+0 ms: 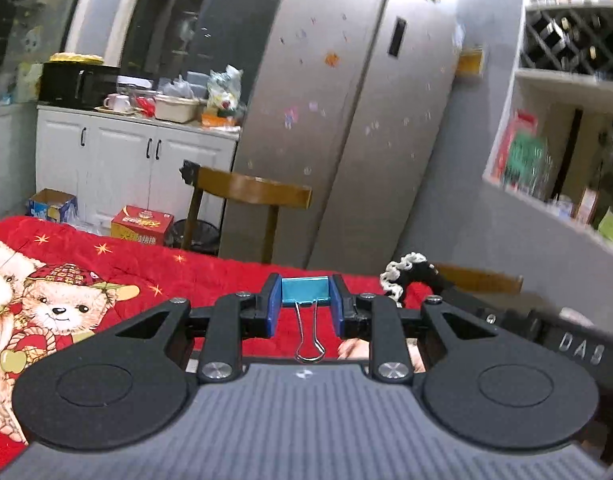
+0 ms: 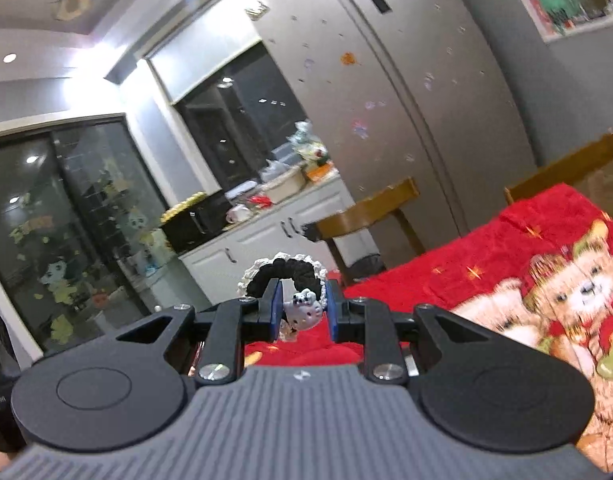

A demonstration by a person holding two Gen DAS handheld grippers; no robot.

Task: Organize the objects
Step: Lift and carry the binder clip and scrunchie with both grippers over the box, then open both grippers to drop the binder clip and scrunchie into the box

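Holding a blue binder clip [image 1: 305, 289] tight between its two blue pads, the left hand-held gripper [image 1: 305, 300] is up in the air over the desk. The clip's silver wire handles hang down toward the camera. Under it is a red cloth [image 1: 210, 276] with teddy bears on it, spread over the desk.

The right hand-held gripper [image 2: 304, 306] is squeezed on a black hair scrunchie [image 2: 284, 272] with a white frilly edge. A small white cat charm [image 2: 304, 308] on the scrunchie sits right between the pads. The scrunchie is lifted above the red cloth, not touching it. In the left view, the same scrunchie shows just off to the right of the clip.

Behind the desk stand a wooden chair [image 1: 250, 192], a big silver fridge [image 1: 346, 120] and white cupboards [image 1: 122, 156] with cups and bowls on top.
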